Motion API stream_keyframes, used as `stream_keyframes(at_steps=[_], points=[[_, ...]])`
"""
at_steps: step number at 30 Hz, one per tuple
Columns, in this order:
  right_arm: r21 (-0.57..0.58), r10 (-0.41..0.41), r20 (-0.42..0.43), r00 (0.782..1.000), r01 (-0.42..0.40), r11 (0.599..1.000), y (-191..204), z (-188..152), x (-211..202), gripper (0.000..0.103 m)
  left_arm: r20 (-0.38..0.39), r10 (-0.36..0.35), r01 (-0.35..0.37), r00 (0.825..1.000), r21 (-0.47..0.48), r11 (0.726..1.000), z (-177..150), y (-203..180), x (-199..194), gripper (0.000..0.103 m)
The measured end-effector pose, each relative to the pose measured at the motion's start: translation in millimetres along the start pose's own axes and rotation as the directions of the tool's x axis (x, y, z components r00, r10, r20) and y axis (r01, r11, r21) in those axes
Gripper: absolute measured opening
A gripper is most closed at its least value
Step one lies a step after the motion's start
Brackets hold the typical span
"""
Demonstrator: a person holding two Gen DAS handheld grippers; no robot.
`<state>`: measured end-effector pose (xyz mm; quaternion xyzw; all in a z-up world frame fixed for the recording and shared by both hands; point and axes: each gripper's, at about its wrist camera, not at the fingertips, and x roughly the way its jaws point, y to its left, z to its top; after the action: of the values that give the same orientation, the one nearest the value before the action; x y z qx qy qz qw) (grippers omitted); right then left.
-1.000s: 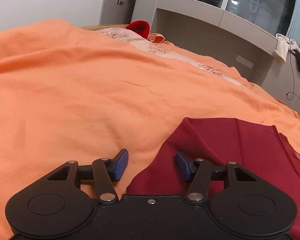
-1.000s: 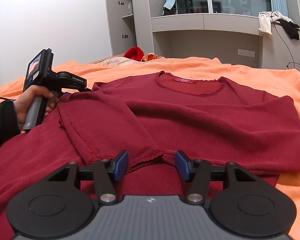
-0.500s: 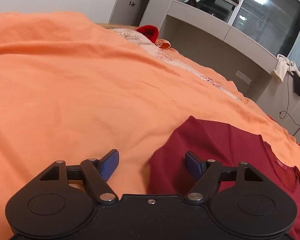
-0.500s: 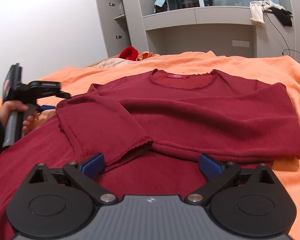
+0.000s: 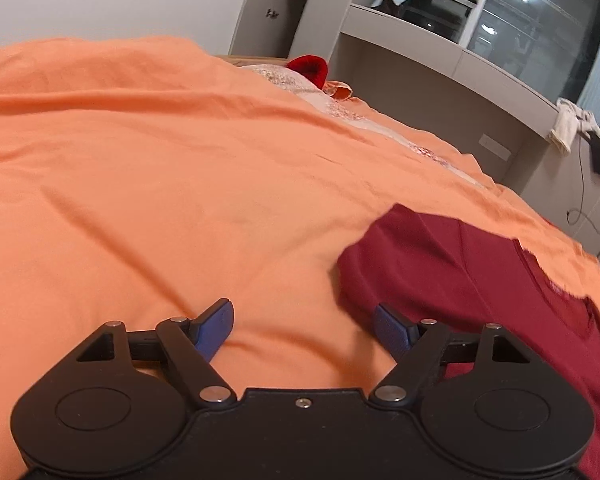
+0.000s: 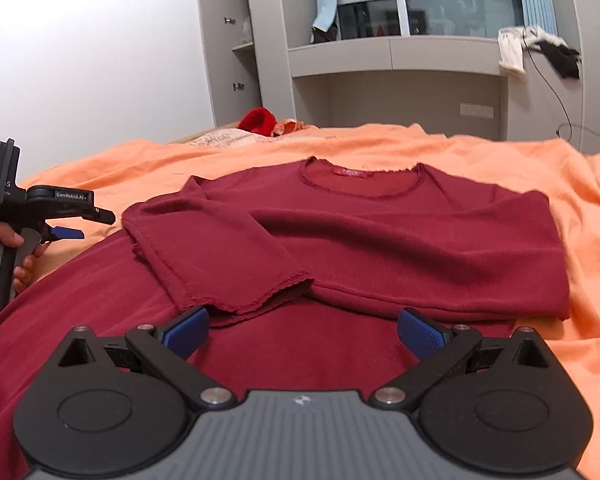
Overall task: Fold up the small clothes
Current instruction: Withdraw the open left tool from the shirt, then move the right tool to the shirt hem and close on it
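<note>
While red shirt [image 6: 380,240] lies flat on orange blanket [image 5: 140,160], sleeves folded in, we see right gripper [image 6: 302,330] wide apart above it, empty. Left gripper [image 5: 302,326] just been opening, empty, over blanket beside shirt.

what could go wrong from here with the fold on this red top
1. The sleeve folded across the red top lies loose; both the left gripper and right gripper are open, so it could slide back.
2. The lower body bunches at the near left and could crease into the next fold.
</note>
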<state>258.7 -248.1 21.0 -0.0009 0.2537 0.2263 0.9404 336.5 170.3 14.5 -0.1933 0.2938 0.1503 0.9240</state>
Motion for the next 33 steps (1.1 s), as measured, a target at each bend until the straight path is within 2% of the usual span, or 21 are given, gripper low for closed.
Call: stream_keyframes(at_steps=[5, 8, 12, 16, 21, 28, 33], points=[[-0.033, -0.011, 0.013, 1.0, 0.011, 0.999, 3.2, -7.8, -17.8, 0.103, 0.0, 0.006, -0.006, 1.0, 0.043, 0.999, -12.1, 5.1, -14.6, 0.08], [-0.067, -0.016, 0.042, 0.999, 0.019, 0.998, 5.1, -15.4, -34.1, 0.103, 0.024, 0.006, -0.008, 1.0, 0.052, 0.999, -18.2, 7.9, -28.7, 0.08], [-0.155, -0.016, 0.105, 0.994, 0.032, 0.987, 12.6, -30.9, -61.5, 0.103, 0.071, -0.016, 0.01, 0.997, 0.09, 0.996, -32.3, 7.6, -55.3, 0.095], [-0.244, -0.009, 0.147, 0.989, 0.045, 0.969, 21.9, -50.2, -87.3, 0.103, 0.101, -0.056, 0.04, 0.993, 0.151, 0.988, -52.6, 3.9, -83.9, 0.102], [-0.305, -0.019, 0.18, 0.984, 0.074, 0.95, 33.1, -68.7, -114.5, 0.103, 0.133, -0.119, 0.09, 0.984, 0.211, 0.973, -80.1, -1.4, -116.5, 0.102], [-0.311, -0.03, 0.224, 0.974, 0.101, 0.945, 47.3, -83.7, -149.5, 0.103, 0.185, -0.181, 0.135, 0.966, 0.237, 0.962, -107.3, -9.7, -153.0, 0.102], [-0.351, -0.031, 0.178, 0.984, 0.093, 0.932, 60.7, -105.4, -165.6, 0.103, 0.231, -0.209, 0.14, 0.95, 0.283, 0.949, -126.8, -14.2, -176.7, 0.102]])
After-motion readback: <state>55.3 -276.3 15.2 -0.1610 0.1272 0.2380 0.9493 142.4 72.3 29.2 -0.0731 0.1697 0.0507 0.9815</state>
